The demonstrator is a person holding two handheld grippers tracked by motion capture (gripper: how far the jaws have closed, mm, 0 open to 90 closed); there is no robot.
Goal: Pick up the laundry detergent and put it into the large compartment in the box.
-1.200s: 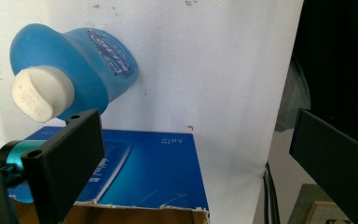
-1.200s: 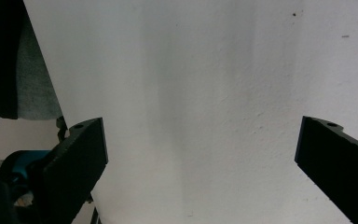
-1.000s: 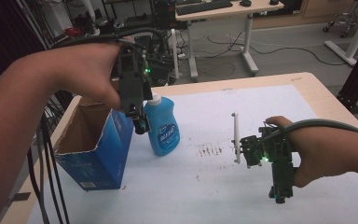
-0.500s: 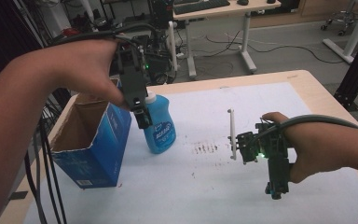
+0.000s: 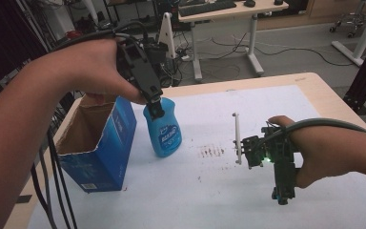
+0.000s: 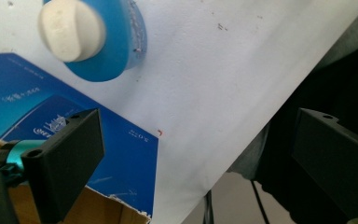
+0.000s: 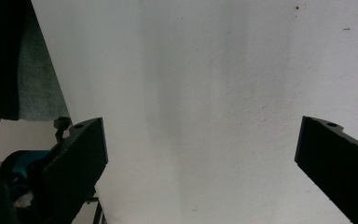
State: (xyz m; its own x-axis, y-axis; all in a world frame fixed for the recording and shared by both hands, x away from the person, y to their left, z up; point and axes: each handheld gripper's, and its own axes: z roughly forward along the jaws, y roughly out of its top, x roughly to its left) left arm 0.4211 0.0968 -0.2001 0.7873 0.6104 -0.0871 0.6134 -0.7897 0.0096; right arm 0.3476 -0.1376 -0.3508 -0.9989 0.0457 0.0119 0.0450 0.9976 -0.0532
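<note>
A blue dish-soap bottle (image 5: 164,132) with a white cap (image 6: 71,29) stands on the white table sheet, beside an open blue cardboard box (image 5: 100,143). My left gripper (image 5: 156,106) hangs over the bottle's top, pointing down. In the left gripper view, my left gripper (image 6: 200,126) is open with nothing between its jaws; the cap lies beyond and to the left of them, and the box (image 6: 51,116) is under the left jaw. My right gripper (image 5: 282,191) hovers over bare sheet at the front right. It (image 7: 200,126) is open and empty.
The box is empty inside as far as I can see. A thin white rod (image 5: 237,138) stands upright by the right hand. Brown specks (image 5: 212,151) mark the sheet. The table's wooden edge (image 5: 333,95) runs at the right; desks and cables lie beyond.
The left hand has shifted slightly right, its jaws now over the bottle's cap. The bottle has barely moved. The right hand has stayed about where it was.
</note>
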